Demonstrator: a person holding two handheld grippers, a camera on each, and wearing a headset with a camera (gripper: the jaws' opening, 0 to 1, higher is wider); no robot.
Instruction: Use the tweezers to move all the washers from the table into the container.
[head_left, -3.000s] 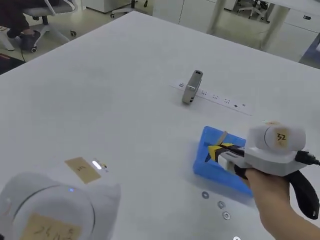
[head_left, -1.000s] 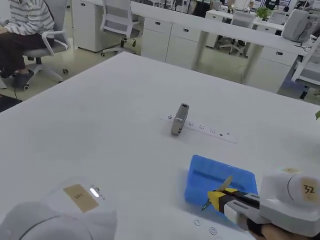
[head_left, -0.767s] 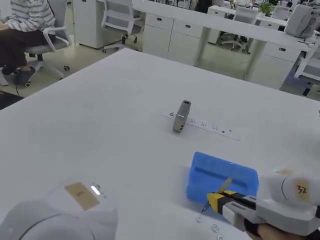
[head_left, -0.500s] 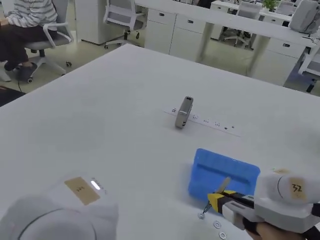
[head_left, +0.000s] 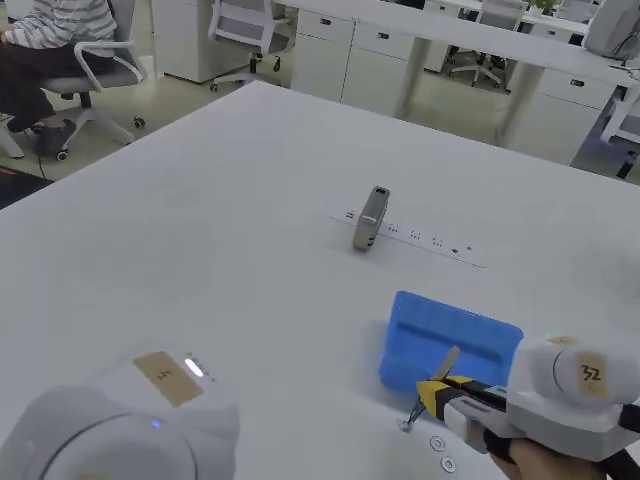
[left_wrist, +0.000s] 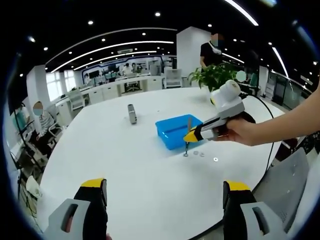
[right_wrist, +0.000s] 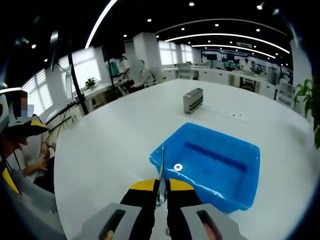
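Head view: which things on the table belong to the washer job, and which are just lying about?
Job:
- tweezers, held in the right tongs
- washers on the table
- blue container

Lying about:
- grey metal block
- socket strip beside it

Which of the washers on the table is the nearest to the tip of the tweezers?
The washer at the end of the row beside the blue container; the tweezers tip is right at it. The other washers lie farther from it.
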